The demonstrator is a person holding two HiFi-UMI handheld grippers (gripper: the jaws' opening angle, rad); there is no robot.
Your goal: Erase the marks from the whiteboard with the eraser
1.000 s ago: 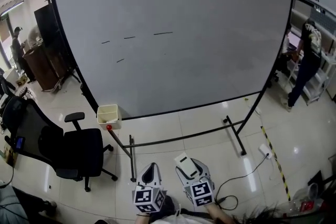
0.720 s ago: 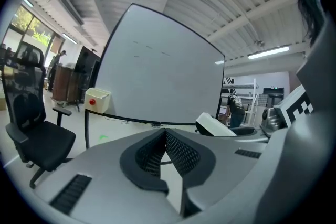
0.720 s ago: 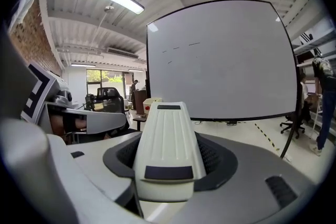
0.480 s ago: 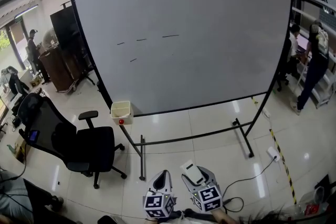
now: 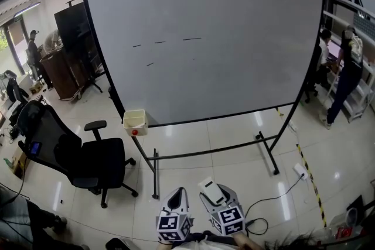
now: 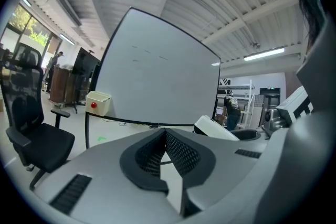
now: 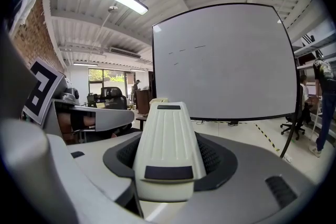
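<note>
Low in the head view, bare glossy floor (image 5: 193, 152) lies open between the two grippers and the whiteboard's stand (image 5: 153, 175). At lower left a black office chair (image 5: 88, 161) stands beside the stand's left leg. At lower right a black cable (image 5: 272, 197) loops across the tiles to a power strip (image 5: 299, 171), with a striped tape line (image 5: 309, 183) just beyond it.

The left gripper (image 5: 179, 192) sits at the bottom centre of the frame. In the left gripper view, the left gripper (image 6: 164, 135) has its jaws pressed together with nothing between them. Just to its right, the right gripper (image 5: 213, 194) is clamped on the eraser (image 5: 209, 189), a pale ribbed block. In the right gripper view the eraser (image 7: 168, 147) fills the gap of the right gripper (image 7: 168, 165) and points at the board.

Farther up, a cream box (image 5: 134, 122) with a red knob hangs at the board's lower left corner. The whiteboard (image 5: 234, 50) fills the upper middle of the frame and is well apart from both grippers. The marks (image 5: 167, 41) are short dark dashes, three in a row left of centre and one lower. The rest of its face looks pale grey. People (image 5: 347, 76) stand at the far right edge by shelving, and another person (image 5: 32, 47) at the far left.
</note>
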